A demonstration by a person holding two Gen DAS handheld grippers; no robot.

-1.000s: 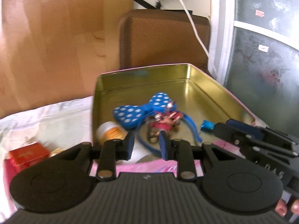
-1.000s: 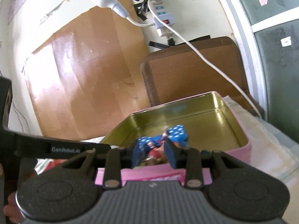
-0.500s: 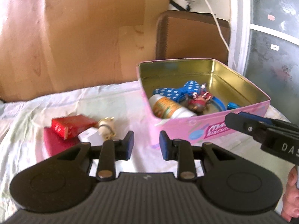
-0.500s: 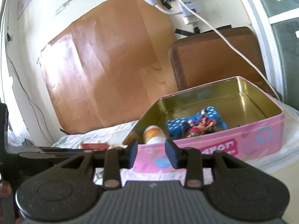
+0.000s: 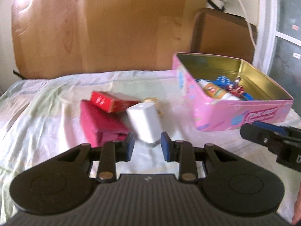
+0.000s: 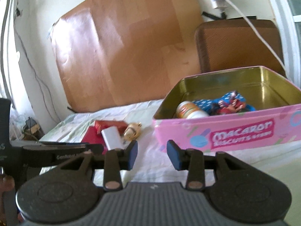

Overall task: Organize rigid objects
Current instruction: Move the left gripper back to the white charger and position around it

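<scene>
A pink biscuit tin stands open at the right on a pale cloth. It holds a white bottle with an orange label, a blue dotted bow and a small red figure. Left of the tin lie a red box, a magenta box, a small gold item and a white plug block. My left gripper is open, low over the cloth, and the block's near end lies just beyond its blue pads, untouched. My right gripper is open with nothing in it, in front of the tin's left corner.
A large brown board leans on the back wall beside a brown padded chair back. A white cable hangs from a wall plug above the chair. A window frame borders the right. The cloth's left edge drops toward clutter.
Both grippers drew back from over the tin and swung left. The tin slid to the right of both views, and the boxes and white block came into view before the left fingers.
</scene>
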